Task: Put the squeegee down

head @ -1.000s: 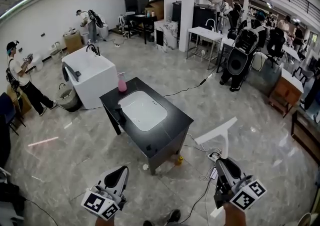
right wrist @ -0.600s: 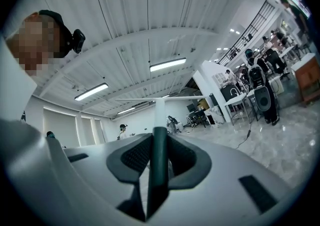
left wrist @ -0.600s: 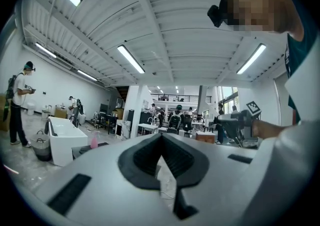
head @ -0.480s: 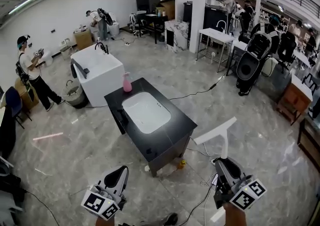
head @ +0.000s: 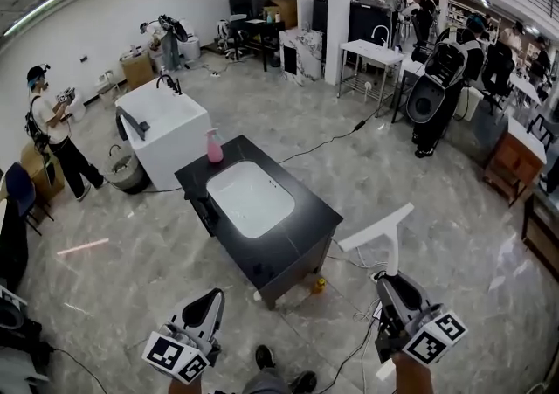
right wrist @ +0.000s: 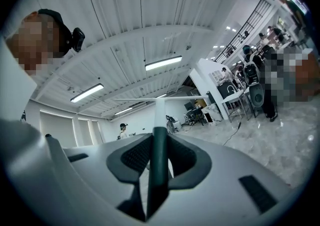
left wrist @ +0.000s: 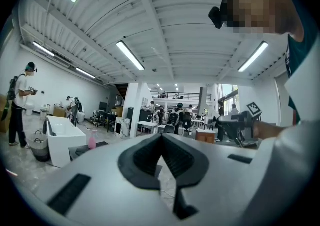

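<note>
A white squeegee (head: 382,235) with a dark handle stands upright in my right gripper (head: 390,283), which is shut on its handle; its blade is at the top, to the right of the black vanity. In the right gripper view the squeegee (right wrist: 159,115) rises straight between the jaws, its blade crosswise against the ceiling. My left gripper (head: 208,303) hangs low at the front left, shut with nothing in it; its pads meet in the left gripper view (left wrist: 161,142). Both grippers are held in the air, short of the vanity's near corner.
A black vanity (head: 293,248) with a white inset sink (head: 250,198) stands ahead, with a pink spray bottle (head: 213,146) on its far corner. A white bathtub (head: 158,128) lies behind it. Cables (head: 349,347) trail on the marble floor. People stand at the left wall and far right.
The view has shifted slightly around the room; the vanity sits a little lower left. Both grippers and the squeegee hold the same place in the picture. A shoe now shows at the bottom.
</note>
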Demonstrator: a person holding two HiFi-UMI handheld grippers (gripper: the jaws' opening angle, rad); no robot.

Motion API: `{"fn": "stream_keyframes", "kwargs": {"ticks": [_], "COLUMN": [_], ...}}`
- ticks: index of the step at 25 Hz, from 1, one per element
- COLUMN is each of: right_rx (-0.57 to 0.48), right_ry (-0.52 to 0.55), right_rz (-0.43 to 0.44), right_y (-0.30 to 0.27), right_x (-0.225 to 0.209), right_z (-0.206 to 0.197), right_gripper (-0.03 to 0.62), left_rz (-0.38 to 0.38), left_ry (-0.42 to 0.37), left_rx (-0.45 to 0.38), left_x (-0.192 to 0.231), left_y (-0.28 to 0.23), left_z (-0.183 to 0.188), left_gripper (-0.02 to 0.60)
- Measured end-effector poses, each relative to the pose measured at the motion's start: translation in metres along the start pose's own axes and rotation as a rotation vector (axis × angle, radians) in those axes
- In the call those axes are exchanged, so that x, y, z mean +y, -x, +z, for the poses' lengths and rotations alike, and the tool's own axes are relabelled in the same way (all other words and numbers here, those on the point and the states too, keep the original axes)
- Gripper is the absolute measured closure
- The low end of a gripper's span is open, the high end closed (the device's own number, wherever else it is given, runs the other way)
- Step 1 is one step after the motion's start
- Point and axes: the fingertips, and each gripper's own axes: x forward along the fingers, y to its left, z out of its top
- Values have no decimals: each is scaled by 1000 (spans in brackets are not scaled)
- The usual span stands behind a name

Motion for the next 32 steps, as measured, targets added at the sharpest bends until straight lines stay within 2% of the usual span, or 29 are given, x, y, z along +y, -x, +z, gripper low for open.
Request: {"fn": "stream_keyframes", "kwargs": {"ticks": [10, 18, 25, 32], "right_rx": [-36, -69, -74, -46], "right_ry": [7, 26, 58, 82], "right_rz": [-121, -187, -216, -192], "right_y": [-34, -67, -90, -125], "right_x": [-13, -15, -17, -21], "right_z": [-3, 0, 3, 5], "right_gripper": [500, 500, 500, 500], "left_rz": [-139, -216, -257, -242], "left_ry": [-2, 3, 4, 24], "left_rx": [9, 1, -11, -4], "left_x": [47, 85, 110, 130], "left_y": [-64, -99, -112, -116], "left_z": [1, 8, 11, 4], "left_gripper": [577, 577, 577, 577]}}
